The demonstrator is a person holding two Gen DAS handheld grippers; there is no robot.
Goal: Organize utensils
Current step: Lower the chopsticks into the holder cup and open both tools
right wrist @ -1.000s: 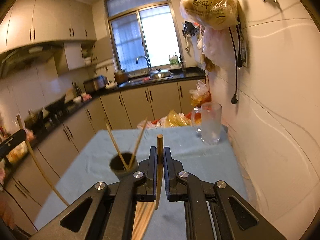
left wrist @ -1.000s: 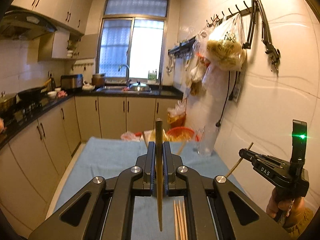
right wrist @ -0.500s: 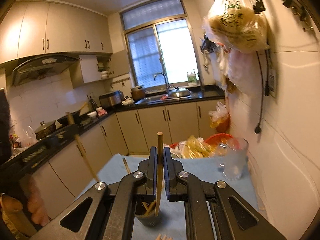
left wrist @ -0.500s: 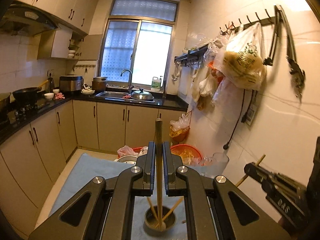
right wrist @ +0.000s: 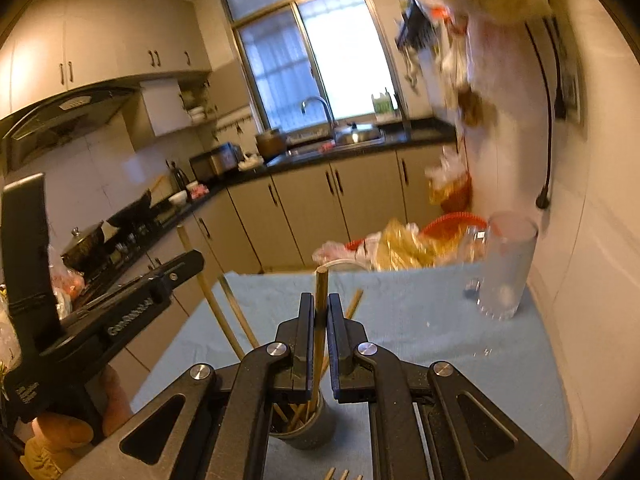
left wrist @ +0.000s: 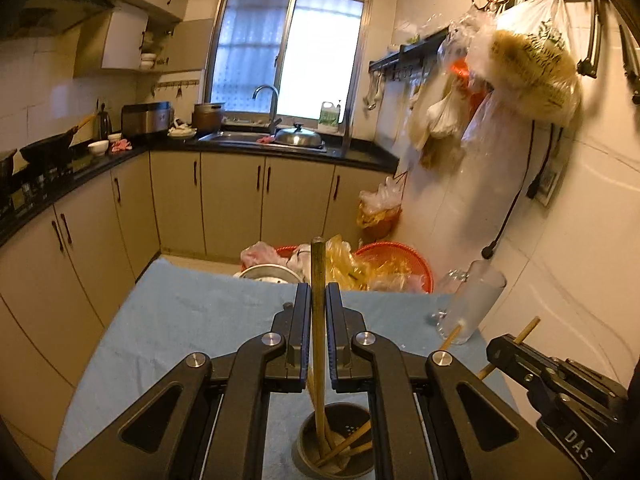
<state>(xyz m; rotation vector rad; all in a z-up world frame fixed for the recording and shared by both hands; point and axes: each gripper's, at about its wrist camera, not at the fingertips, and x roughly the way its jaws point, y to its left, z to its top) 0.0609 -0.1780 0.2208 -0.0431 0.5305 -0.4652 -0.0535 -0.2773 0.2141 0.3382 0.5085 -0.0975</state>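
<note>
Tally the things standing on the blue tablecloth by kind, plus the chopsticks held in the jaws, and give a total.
Dark holder cup: 1
Clear glass mug: 1
Chopsticks held in jaws: 2 (left, right)
Total: 4

A home kitchen: sink (left wrist: 256,136) under the window (left wrist: 288,46) straight ahead of the claw, wok (left wrist: 46,148) and cabinets (left wrist: 232,204) to its left.

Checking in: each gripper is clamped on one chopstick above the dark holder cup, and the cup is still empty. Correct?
Not quite. The dark holder cup already has chopsticks leaning inside it, as the left wrist view shows. The rest holds: the left gripper and the right gripper each clamp one chopstick above it.
</note>
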